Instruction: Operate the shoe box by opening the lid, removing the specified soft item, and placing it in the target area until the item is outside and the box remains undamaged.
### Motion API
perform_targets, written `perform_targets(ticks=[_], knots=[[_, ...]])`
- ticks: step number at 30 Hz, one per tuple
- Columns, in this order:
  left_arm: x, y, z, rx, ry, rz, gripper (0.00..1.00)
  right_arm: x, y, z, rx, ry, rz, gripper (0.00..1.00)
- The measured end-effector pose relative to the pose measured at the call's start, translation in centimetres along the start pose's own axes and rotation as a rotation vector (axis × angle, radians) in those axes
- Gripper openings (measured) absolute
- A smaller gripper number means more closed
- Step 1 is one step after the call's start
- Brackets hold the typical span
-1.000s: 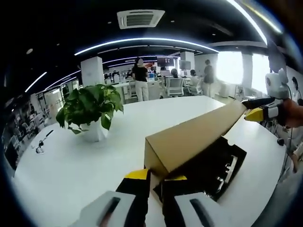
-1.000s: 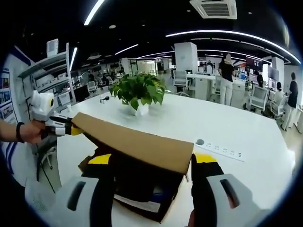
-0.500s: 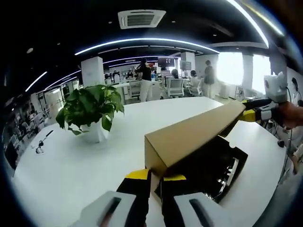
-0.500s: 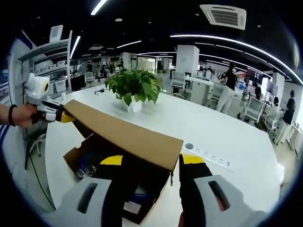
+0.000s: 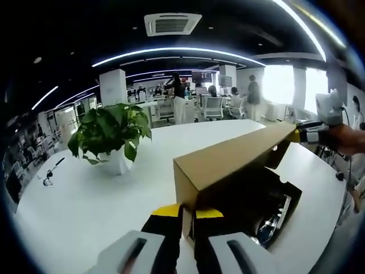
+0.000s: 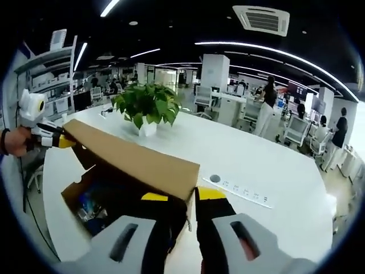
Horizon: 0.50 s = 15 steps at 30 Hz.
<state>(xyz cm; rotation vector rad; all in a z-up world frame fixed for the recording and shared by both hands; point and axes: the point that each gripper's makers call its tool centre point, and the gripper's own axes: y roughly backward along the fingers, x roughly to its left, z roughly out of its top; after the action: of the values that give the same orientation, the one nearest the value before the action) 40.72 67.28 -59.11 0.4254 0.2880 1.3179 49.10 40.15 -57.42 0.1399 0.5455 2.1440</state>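
Observation:
The brown cardboard lid (image 5: 228, 162) of the shoe box (image 5: 288, 194) is lifted at a slant above the dark open box on the white table. My left gripper (image 5: 182, 216) is shut on the lid's near corner. My right gripper (image 5: 302, 136), held by a hand, grips the far end. In the right gripper view the lid (image 6: 131, 157) runs from my right gripper (image 6: 182, 197), shut on its near corner, to my left gripper (image 6: 57, 141) at the far end. Inside the box (image 6: 71, 194) something blue (image 6: 85, 202) shows, mostly hidden under the lid.
A potted green plant (image 5: 108, 131) stands on the white table (image 5: 85, 211) beyond the box, also seen as the plant (image 6: 145, 105). A white power strip (image 6: 245, 191) lies to the right. The table edge is close behind the box. People and desks fill the office behind.
The right gripper's jaws, wide apart a second ago, have come together on the lid's corner. The lid's far end has risen slightly. The left gripper keeps its hold.

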Motion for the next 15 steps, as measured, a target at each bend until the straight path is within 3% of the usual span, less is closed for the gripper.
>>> perform_targets(ticks=[3,15], knots=[[0.1,-0.1,0.1,-0.011,-0.007,0.001,0.05,-0.1,-0.4,0.0,-0.004,-0.036,0.006,0.04],[1.3,-1.2,0.6,-0.037,0.006,0.006,0.04,-0.7,-1.8,-0.8,0.023,-0.042,0.008,0.01]])
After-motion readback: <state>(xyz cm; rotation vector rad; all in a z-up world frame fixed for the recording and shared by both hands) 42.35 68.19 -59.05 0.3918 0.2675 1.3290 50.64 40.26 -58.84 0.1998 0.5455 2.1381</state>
